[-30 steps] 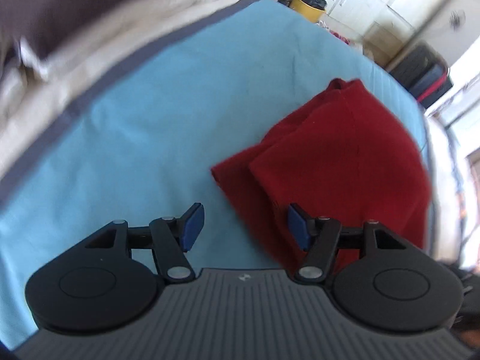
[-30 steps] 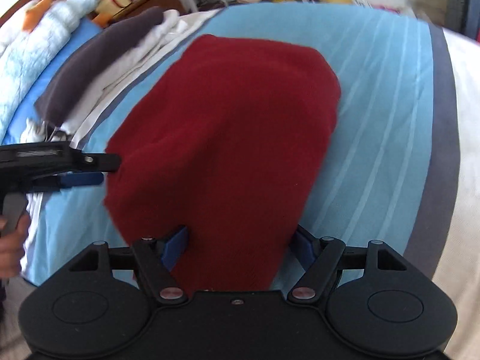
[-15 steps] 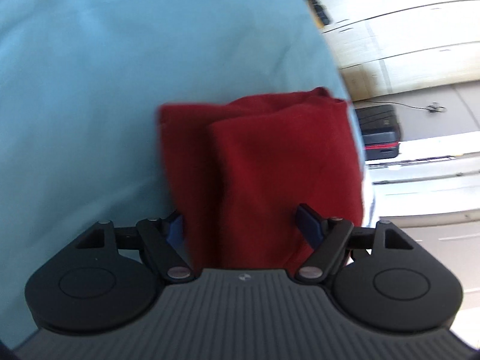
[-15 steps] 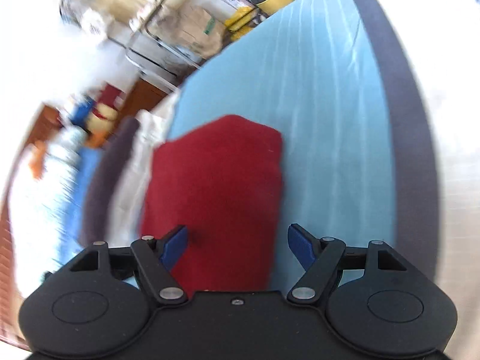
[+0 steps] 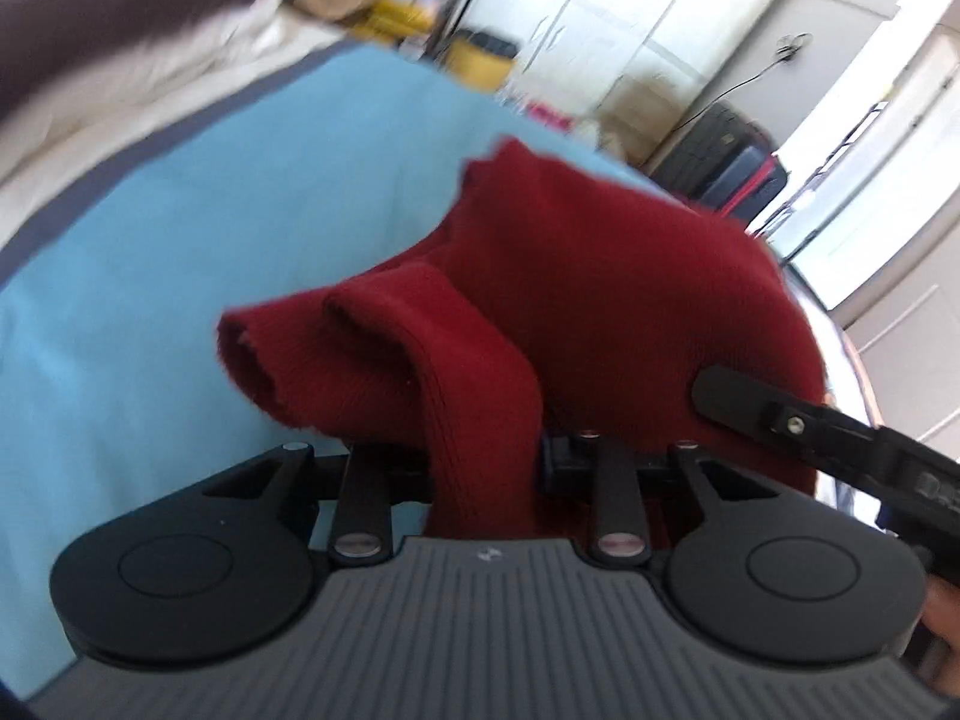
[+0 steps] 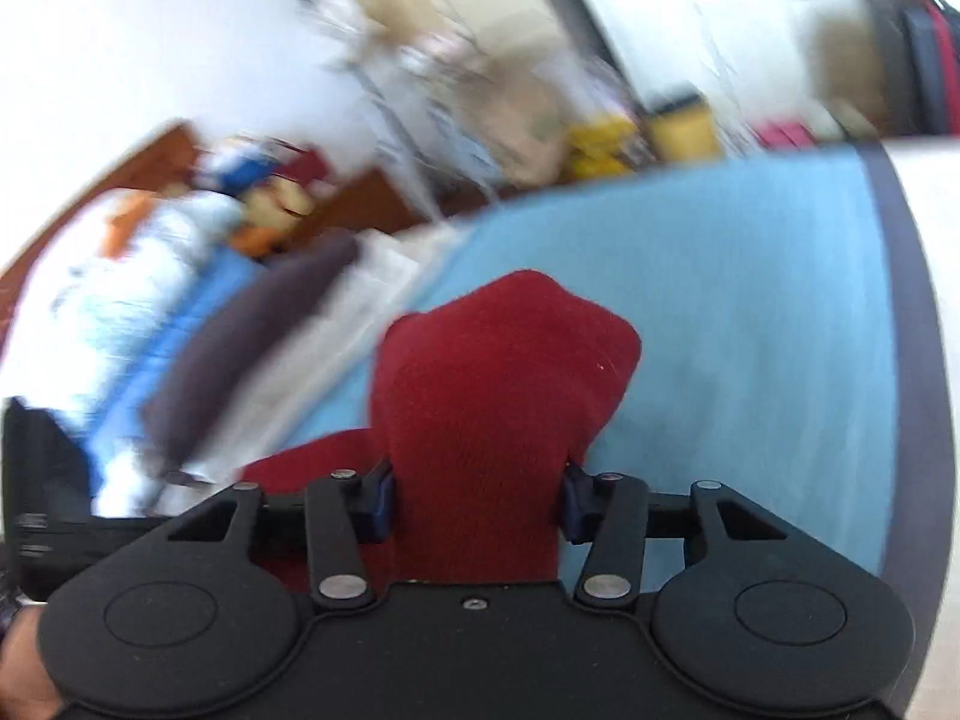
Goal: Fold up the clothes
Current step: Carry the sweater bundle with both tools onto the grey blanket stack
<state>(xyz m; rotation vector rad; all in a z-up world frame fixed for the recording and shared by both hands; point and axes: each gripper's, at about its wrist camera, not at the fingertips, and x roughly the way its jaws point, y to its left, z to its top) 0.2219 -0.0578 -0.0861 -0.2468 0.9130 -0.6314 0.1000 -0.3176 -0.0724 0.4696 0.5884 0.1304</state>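
Both tongs, jaws just closing, clamp the red garment (image 5: 600, 276) over the blue bedspread (image 5: 180, 252): left tongs (image 5: 483, 468) pinch a fold, right tongs (image 6: 477, 504) grip a bunched edge.

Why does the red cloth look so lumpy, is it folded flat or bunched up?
Bunched up. The red cloth is pinched in both grippers' jaws and humps up off the blue sheet, with rolled edges showing.

no readable text, labels blurred, markings too small to read
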